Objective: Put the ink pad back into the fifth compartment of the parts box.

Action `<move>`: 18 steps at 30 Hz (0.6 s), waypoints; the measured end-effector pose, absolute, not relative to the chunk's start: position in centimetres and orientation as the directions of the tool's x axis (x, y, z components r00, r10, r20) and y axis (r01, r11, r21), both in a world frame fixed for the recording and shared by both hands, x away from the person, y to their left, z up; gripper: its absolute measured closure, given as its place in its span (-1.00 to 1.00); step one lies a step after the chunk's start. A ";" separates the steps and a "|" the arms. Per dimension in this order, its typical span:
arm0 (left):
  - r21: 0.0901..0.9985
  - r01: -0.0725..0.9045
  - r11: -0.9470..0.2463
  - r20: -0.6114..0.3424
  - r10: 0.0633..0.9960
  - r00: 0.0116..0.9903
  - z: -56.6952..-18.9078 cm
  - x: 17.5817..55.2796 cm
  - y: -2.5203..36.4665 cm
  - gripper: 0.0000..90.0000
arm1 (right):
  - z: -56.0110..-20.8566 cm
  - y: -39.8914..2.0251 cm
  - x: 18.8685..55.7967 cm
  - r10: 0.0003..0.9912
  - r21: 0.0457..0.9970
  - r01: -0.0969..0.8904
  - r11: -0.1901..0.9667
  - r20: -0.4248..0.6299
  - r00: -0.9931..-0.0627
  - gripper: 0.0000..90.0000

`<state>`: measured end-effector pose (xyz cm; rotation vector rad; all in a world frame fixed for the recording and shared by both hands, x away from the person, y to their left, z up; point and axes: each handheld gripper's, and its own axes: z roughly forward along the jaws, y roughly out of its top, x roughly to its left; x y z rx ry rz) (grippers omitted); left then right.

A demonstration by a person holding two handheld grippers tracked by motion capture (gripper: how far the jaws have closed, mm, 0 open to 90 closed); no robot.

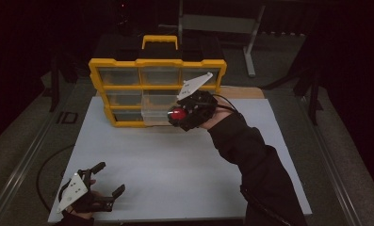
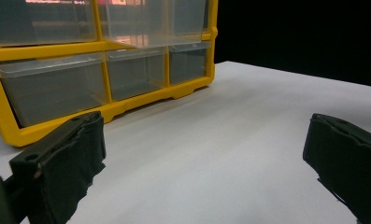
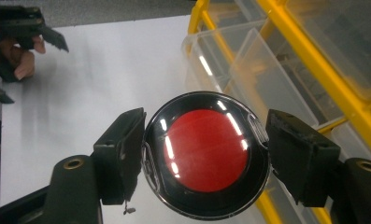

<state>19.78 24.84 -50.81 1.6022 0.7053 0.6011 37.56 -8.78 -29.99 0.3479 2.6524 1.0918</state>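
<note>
The right tongs (image 3: 205, 158) are clamped on a round black-rimmed disc with a red centre (image 3: 205, 151), held just before the pulled-out clear drawer (image 1: 156, 111) of the yellow plastic organiser (image 1: 157, 92) at the white surface's (image 1: 184, 165) far edge. The left tongs (image 1: 110, 179) rest spread apart near the front-left corner, with bare surface between them and the organiser.
</note>
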 end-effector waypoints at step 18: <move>0.991 0.109 -0.081 -0.016 0.731 0.683 -50.8 19.8 24.9 -1.00 | -29.2 -6.4 40.2 0.338 0.718 0.147 0.681 -0.130 -0.932 -0.32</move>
